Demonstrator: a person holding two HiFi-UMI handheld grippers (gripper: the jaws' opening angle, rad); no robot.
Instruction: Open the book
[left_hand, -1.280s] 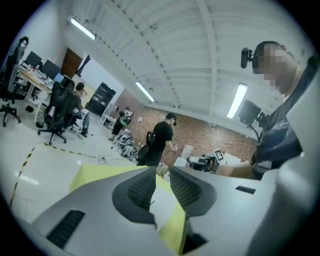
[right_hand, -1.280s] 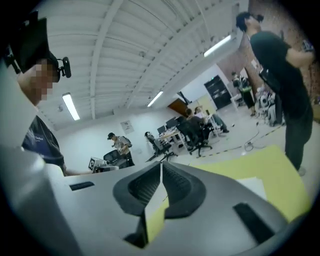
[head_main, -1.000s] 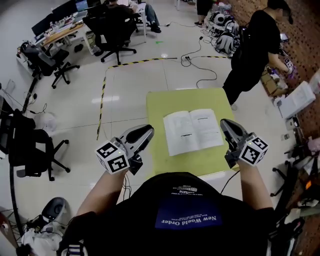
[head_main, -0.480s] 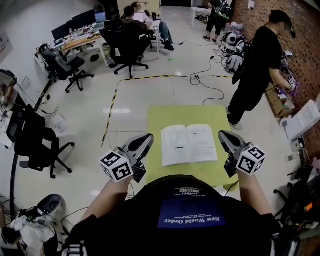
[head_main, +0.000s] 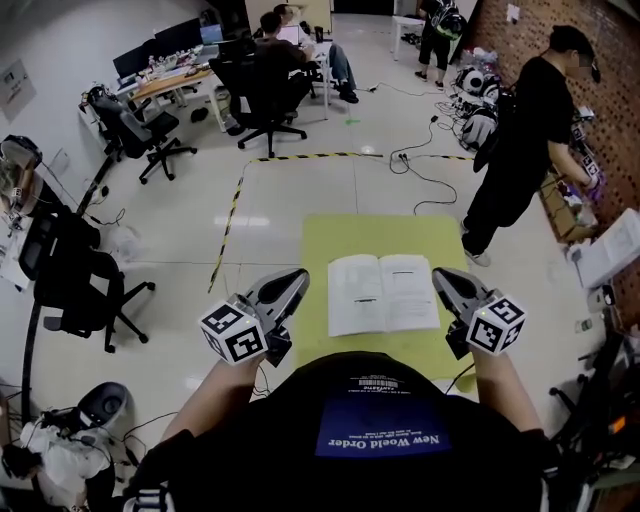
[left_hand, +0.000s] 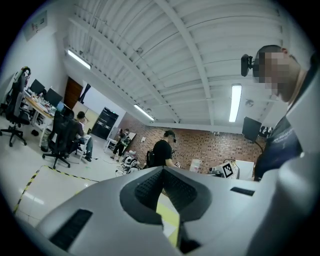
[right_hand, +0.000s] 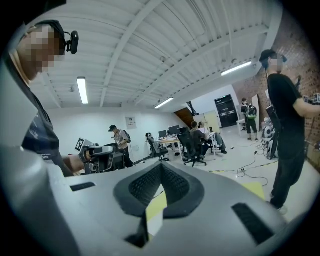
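Left gripper (head_main: 293, 282), earlier slightly apart, now sits closed and empty at nine o'clock of the open book (head_main: 383, 292); right gripper (head_main: 446, 281), three o'clock, likewise

Pale glossy floor (head_main: 300, 190), brick wall (head_main: 615, 40)

Left gripper (head_main: 296, 283): jaws together, nothing between, pointing about level. Right gripper (head_main: 444, 278): jaws together, empty, tipped slightly down. Grippers well apart, side by side, tips angled toward each other. Left forearm (head_main: 213, 388) and right forearm (head_main: 502, 378) bare, trailing behind grippers toward torso (head_main: 380, 425).
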